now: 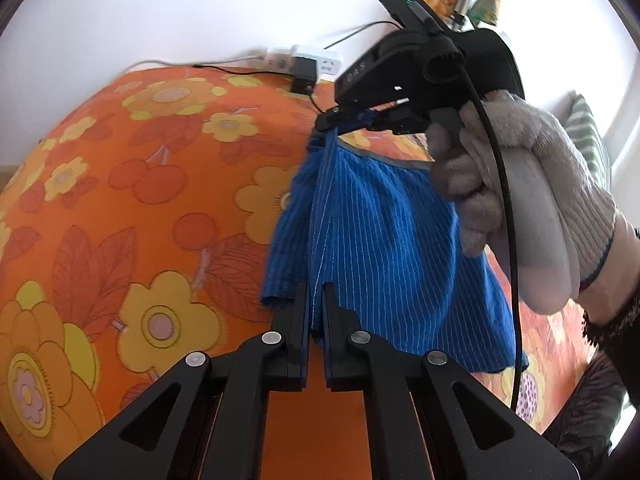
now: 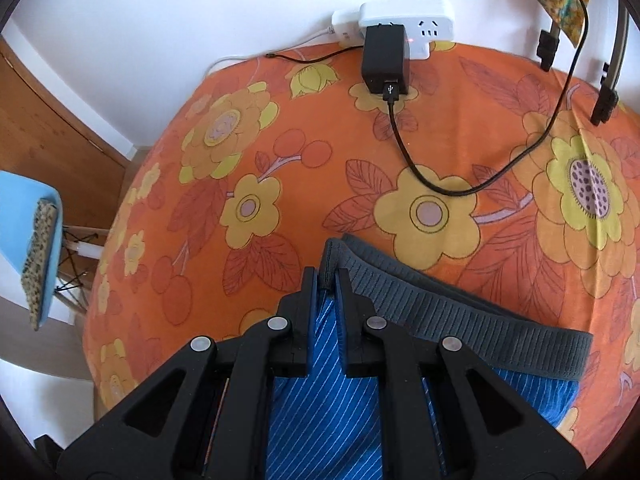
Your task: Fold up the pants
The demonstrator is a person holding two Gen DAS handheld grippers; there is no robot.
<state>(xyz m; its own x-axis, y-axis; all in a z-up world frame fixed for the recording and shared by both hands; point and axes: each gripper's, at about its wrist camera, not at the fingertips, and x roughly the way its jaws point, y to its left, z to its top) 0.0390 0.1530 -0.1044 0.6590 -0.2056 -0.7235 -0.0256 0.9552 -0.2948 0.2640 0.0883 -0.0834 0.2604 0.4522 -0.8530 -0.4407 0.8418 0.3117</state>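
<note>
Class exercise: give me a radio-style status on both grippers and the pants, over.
Left gripper shut on blue striped pants hem. Right gripper shut at grey waistband. Pants lifted off bedsheet. Charger cable ahead.

My left hand-held gripper (image 1: 316,300): matte black linkage arms with triangular cut-outs and round silver pivot screws. My right hand-held gripper (image 1: 340,118): black housing, green indicator light, black cable trailing down. My right hand (image 1: 520,184): grey-white knitted glove, blue-trimmed cuff, dark fuzzy sleeve.

You face a white wall (image 2: 160,20) behind the worktop's orange flowered cloth (image 2: 280,140). A wooden door (image 2: 48,140) and blue chair (image 2: 28,208) stand left; daylight floods a window (image 1: 560,20).
</note>
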